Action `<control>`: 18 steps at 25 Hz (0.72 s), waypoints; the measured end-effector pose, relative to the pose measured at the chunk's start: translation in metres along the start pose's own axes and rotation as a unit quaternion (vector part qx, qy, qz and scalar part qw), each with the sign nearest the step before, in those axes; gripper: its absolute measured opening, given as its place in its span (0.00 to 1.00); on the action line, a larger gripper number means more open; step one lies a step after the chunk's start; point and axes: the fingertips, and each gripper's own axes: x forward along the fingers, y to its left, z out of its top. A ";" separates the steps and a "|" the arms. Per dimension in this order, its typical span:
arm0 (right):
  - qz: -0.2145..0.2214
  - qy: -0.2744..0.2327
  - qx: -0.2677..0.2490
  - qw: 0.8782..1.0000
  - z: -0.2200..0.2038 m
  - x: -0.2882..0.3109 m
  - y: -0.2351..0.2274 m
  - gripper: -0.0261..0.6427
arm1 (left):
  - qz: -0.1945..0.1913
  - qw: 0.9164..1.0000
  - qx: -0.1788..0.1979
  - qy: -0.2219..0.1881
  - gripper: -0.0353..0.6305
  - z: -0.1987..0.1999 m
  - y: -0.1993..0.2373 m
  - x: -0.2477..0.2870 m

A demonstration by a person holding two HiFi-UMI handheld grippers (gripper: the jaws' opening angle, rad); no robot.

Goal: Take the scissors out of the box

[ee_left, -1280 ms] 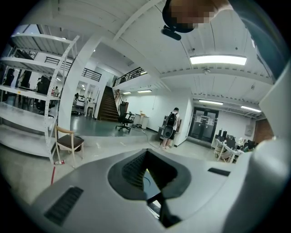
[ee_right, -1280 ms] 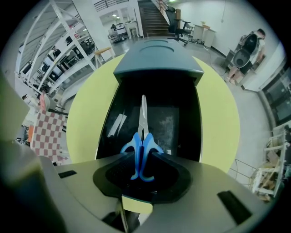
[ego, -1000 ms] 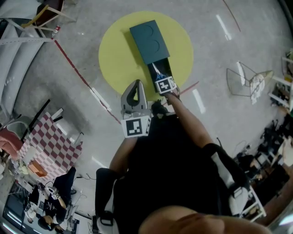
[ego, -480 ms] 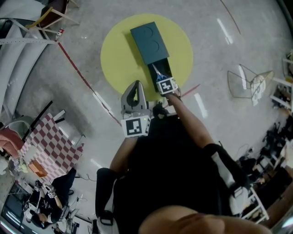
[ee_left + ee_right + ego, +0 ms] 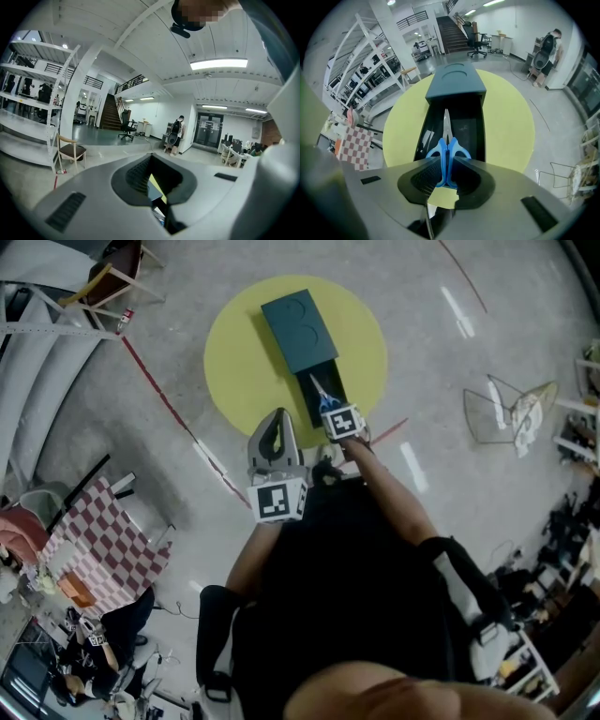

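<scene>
A dark teal box [image 5: 300, 329] lies on a round yellow table [image 5: 239, 367] with its drawer [image 5: 330, 390] pulled out towards me. My right gripper [image 5: 330, 410] points steeply down over the drawer's near end, shut on the blue handles of the scissors [image 5: 323, 397]. In the right gripper view the scissors [image 5: 446, 140] stand between the pads of that right gripper [image 5: 446, 161], silver blades pointing away over the open drawer of the box [image 5: 456, 79]. My left gripper [image 5: 277, 418] hovers beside the table's near edge, jaws together and holding nothing; the left gripper [image 5: 151, 161] faces the room.
A chequered cloth [image 5: 103, 540] lies at the left and a wire chair [image 5: 506, 409] at the right. Red tape [image 5: 159, 390] crosses the floor. Metal shelving [image 5: 33, 93] and a wooden chair [image 5: 70, 150] stand beyond the table; a person [image 5: 177, 136] stands far off.
My right gripper has risen a little with the scissors in it, so the blades show higher above the drawer. The left gripper has shifted slightly.
</scene>
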 end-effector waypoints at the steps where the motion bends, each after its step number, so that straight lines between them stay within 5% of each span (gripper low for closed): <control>1: -0.003 -0.003 -0.001 1.000 -0.002 -0.002 -0.001 0.16 | 0.000 1.000 0.001 -0.001 0.05 0.000 -0.002 -0.002; 7: -0.041 -0.045 -0.020 0.998 0.001 -0.027 -0.013 0.16 | 0.003 1.000 0.007 -0.012 0.05 0.005 -0.007 -0.015; 18: -0.029 -0.178 -0.030 0.983 0.039 -0.093 0.002 0.16 | 0.005 0.999 0.015 -0.037 0.05 0.016 -0.013 -0.029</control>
